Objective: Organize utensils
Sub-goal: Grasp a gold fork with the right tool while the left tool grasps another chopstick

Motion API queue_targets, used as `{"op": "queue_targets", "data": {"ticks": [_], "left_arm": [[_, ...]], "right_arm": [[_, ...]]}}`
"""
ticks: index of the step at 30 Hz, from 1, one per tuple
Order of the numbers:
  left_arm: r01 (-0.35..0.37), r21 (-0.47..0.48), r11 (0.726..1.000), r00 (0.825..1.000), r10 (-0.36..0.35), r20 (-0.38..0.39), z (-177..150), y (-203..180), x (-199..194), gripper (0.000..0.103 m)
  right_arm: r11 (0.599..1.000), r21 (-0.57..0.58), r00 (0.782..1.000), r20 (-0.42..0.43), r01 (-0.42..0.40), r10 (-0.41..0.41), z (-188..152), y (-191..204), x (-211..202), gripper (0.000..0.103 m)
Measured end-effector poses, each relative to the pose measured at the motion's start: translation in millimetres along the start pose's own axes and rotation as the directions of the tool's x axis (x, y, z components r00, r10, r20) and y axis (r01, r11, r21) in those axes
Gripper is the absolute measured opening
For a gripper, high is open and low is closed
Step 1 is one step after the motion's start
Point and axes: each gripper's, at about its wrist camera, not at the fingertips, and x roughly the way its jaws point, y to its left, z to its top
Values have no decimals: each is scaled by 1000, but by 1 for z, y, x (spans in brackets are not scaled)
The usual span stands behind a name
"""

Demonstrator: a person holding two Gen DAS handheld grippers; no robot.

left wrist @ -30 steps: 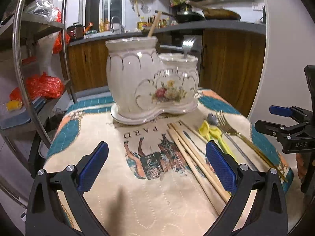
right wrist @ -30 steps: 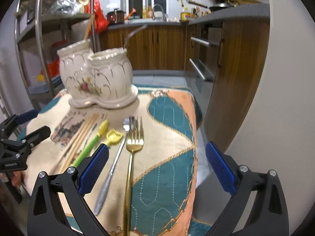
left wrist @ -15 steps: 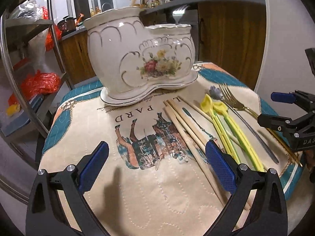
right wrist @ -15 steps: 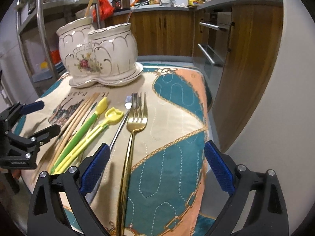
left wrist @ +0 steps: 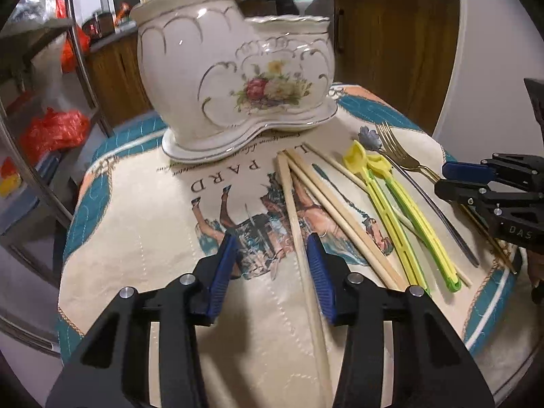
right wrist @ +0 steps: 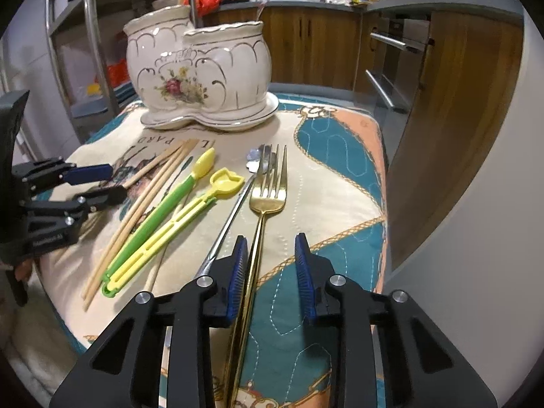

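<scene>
Now both grippers are half closed over the utensils.
Left gripper (left wrist: 272,255) has just been narrowed around a chopstick (left wrist: 295,224), right gripper (right wrist: 270,261) around the gold fork (right wrist: 261,210); neither is clamped yet.

Kitchen interior. Brown wooden base cabinets (right wrist: 306,47) under a grey countertop (right wrist: 442,5). Curved white wall (right wrist: 482,183) at right. Chrome tubular metal shelving rack (left wrist: 81,64) at left, holding crumpled red-orange plastic bags (left wrist: 54,131). Grey floor (right wrist: 312,88) beyond.
</scene>
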Motion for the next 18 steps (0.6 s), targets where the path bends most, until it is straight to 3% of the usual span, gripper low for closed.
{"op": "queue_targets", "data": {"ticks": [3,6,9,12,14,18], "left_arm": [[44,-12,999,997,-45,-64,8,5,4,44],[82,-9,997,993,-83,-79,17,4,5,44],[113,-16,993,990,-114,-85,18,-1,8,33],[79,45,996,995,-76,-64,14,-11,8,32],[81,51,995,996,-79,-45,14,-10,9,28],[58,62,996,998,-57,-21,12,-6,9,12]], "right_arm": [[999,28,997,-62,-40,41,10,-6,5,30],[998,31,992,-109,-59,62,15,-8,8,31],[998,17,991,-119,-53,55,16,-6,8,31],[999,-15,993,-116,-33,31,16,-1,7,30],[999,-29,993,-112,-35,31,16,1,7,26],[997,-36,993,-96,-75,71,16,4,9,10]]}}
